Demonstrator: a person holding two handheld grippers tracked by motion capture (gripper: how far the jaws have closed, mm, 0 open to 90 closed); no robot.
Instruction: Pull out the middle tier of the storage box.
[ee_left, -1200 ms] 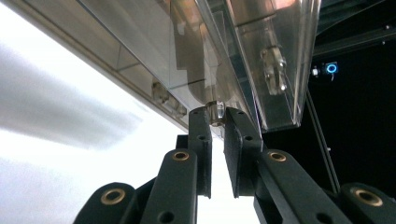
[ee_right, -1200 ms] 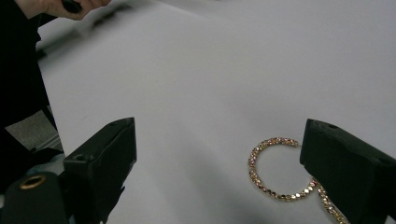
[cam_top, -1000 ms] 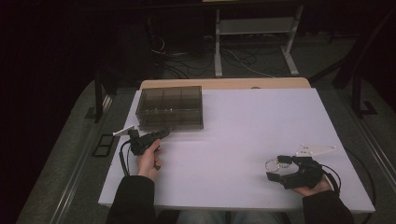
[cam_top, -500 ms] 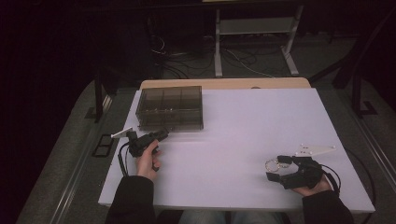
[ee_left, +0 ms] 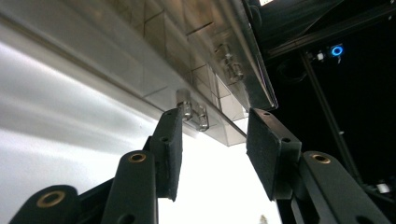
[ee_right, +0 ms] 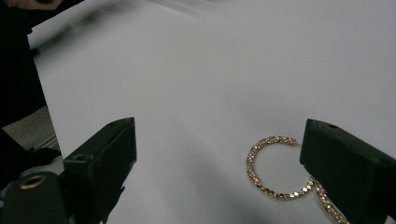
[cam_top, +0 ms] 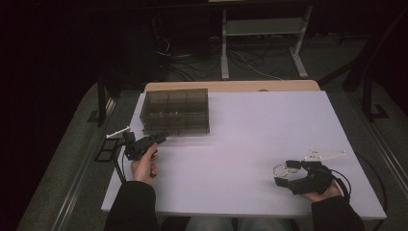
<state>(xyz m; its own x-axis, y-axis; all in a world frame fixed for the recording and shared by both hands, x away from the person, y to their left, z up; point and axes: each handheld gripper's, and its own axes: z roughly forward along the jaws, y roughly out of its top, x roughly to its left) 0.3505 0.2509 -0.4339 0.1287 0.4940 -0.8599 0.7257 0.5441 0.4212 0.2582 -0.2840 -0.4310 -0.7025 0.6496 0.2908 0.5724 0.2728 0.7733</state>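
Glossy clear plastic box [cam_top: 176,111]; glittery gold metal hoop [ee_right: 274,167].

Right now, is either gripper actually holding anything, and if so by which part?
Nothing is held. The left gripper has just been opening its jaws at the clear box's latch; the right gripper stands open beside the gold hoop earring.

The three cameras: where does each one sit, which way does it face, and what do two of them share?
High view: above the near side, facing forward and down on the table; both forearms show.
Left gripper view: on the left gripper, facing the clear box; its open jaws, just opening, show.
Right gripper view: on the right gripper, facing down at the bracelet; its open jaws show.
Shared: the box and bracelet appear from above too.
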